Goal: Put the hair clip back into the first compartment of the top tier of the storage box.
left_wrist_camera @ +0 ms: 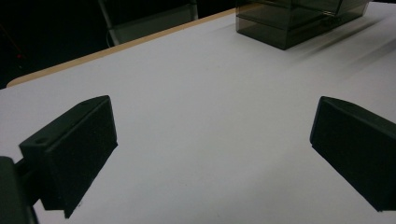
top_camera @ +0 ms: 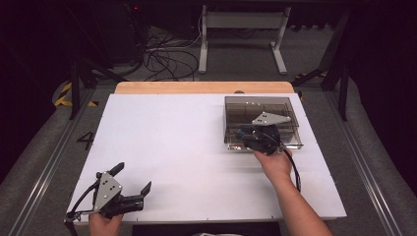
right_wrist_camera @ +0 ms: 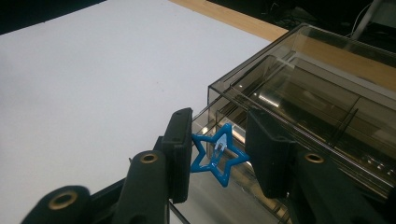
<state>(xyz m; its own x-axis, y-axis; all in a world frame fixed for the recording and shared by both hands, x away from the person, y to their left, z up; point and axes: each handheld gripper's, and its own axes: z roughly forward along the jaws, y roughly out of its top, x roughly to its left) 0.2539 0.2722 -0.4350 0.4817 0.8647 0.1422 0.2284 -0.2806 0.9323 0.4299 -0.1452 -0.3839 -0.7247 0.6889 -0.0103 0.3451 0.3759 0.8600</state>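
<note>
White counter (top_camera: 162,147) carries a smoky clear organiser box (top_camera: 260,115) near its far right corner. Right tool (right_wrist_camera: 219,154) grips a blue star clip (right_wrist_camera: 217,158) over the box's near edge; left tool (top_camera: 129,179), jaws apart, idles at the near left corner.

Looks like a lab or test rig setup: white-topped bench (top_camera: 162,147) in a dark room, loose cables (top_camera: 167,54) on grey carpet, hazard tape (top_camera: 63,94), metal floor rails (top_camera: 44,167).
</note>
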